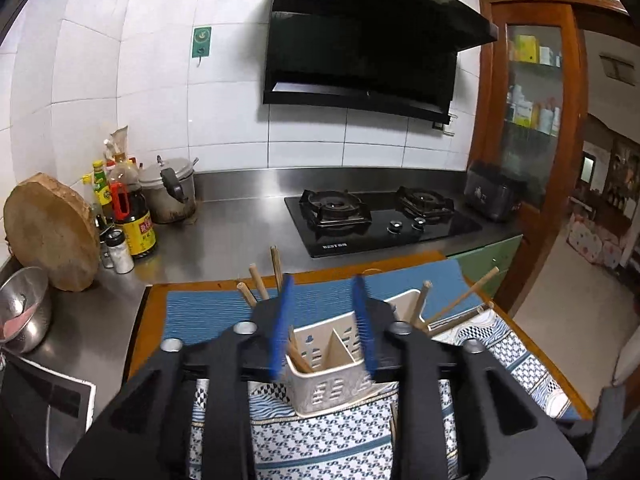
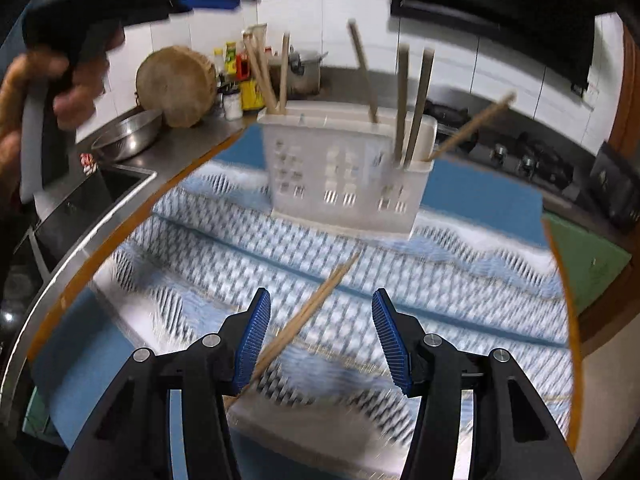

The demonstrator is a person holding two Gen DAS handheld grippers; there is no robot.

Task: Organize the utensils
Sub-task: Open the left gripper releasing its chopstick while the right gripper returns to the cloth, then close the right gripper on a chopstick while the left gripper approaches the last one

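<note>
We are holding the left tool (image 1: 324,322) above the caddy (image 1: 332,364), its blue pads (image 1: 282,320) spread apart with nothing between them; the caddy's rim is showing in the gap between the fingers, below them. A few chopsticks (image 1: 298,358) are leaning in the compartment next to the left pad, and more sticks (image 1: 256,286) are poking up past the fingers on that side. To the right of the tool further sticks (image 1: 460,300) are slanting out of the caddy's far end. The caddy is standing on a patterned cloth (image 1: 320,440), which is lying over a blue mat (image 1: 200,312) on the bench (image 1: 224,236). Ahead of the tool, across the bench, the stove (image 1: 380,220) is sitting under the hood (image 1: 360,40); ahead and to the left are a bottle (image 1: 134,220), a pot (image 1: 170,192), a round board (image 1: 50,232) and a steel bowl (image 1: 24,312).

We are holding the right tool (image 2: 320,340) low over the cloth (image 2: 360,280), its pads (image 2: 256,340) released and wide. A loose pair (image 2: 304,316) of chopsticks is lying on the cloth, running from under the left pad forward toward the caddy (image 2: 344,176); whether the pad is touching it we cannot tell, as this view is blurred. The caddy is standing straight ahead of this tool, with sticks (image 2: 408,108) upright in it. Up and to the left, a hand (image 2: 68,84) is gripping the other tool's handle.
</note>
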